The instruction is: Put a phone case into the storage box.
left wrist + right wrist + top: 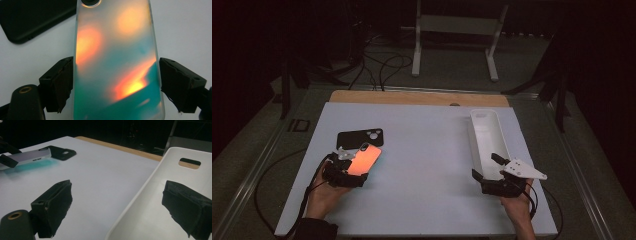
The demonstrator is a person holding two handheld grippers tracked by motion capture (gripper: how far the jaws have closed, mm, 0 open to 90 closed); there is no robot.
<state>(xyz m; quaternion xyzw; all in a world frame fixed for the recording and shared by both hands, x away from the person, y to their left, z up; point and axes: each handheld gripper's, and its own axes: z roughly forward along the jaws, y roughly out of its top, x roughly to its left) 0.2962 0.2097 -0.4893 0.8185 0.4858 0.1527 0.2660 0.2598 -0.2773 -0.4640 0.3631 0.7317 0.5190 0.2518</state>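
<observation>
Phone (364, 160) with iridescent orange-teal back sits lower left of the high view, clamped across its width by the left gripper (348, 167); in the left gripper view both jaws press its long edges, camera lens at top edge; in the right gripper view it looks tilted, raised off the white table (427, 165) — teal glow under it; black phone case (360, 137) lies flat just beyond it, upper left; right gripper (484, 167) at lower right — jaws spread wide, holding nothing, straddling the near rim of the white tray (488, 140); one jaw inside the tray, other over the table.
</observation>
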